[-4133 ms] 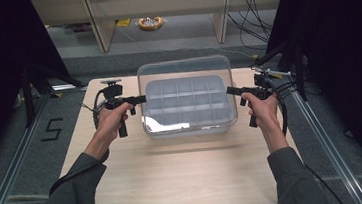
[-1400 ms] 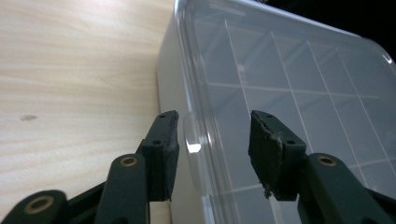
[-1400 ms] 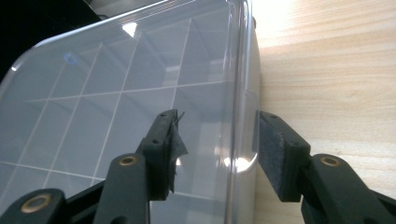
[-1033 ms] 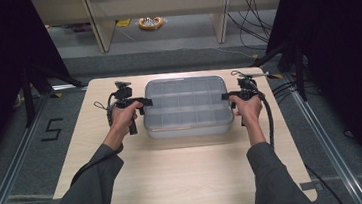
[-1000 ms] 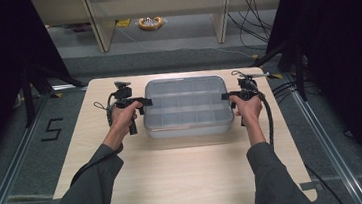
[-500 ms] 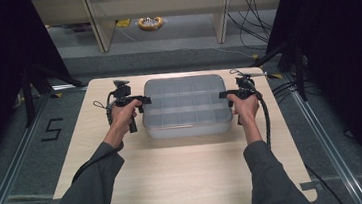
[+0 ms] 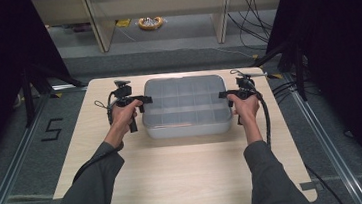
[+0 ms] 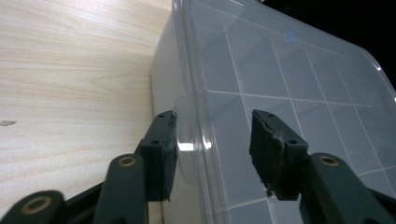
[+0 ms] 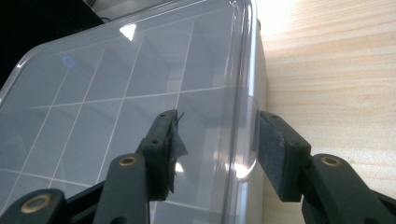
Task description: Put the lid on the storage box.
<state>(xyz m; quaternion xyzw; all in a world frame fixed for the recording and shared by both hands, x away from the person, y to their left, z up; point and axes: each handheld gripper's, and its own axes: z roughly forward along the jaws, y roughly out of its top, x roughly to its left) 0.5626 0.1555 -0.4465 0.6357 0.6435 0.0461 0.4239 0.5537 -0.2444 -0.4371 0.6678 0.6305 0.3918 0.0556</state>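
person's forearms (image 7: pixel 100 175) enter over near tabletop (image 7: pixel 185 172) edge. clear compartment box (image 7: pixel 186 105) sits toward far edge, centred. left gripper (image 7: pixel 141 101), jaws just widened, straddles box's left rim loosely; right gripper (image 7: pixel 224 95) part-open astride right rim. cables (image 7: pixel 266 124) trail beside.

The organiser box (image 7: pixel 186 106) is clear, glossy plastic with a smooth lid. The tabletop (image 7: pixel 185 167) is pale matt wood grain. The jaws are matt black plastic with rough, worn pads.

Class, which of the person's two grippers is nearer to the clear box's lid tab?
Neither: both are equally near. The left gripper straddles the clear box's left rim at its tab; the right gripper straddles the right rim likewise.
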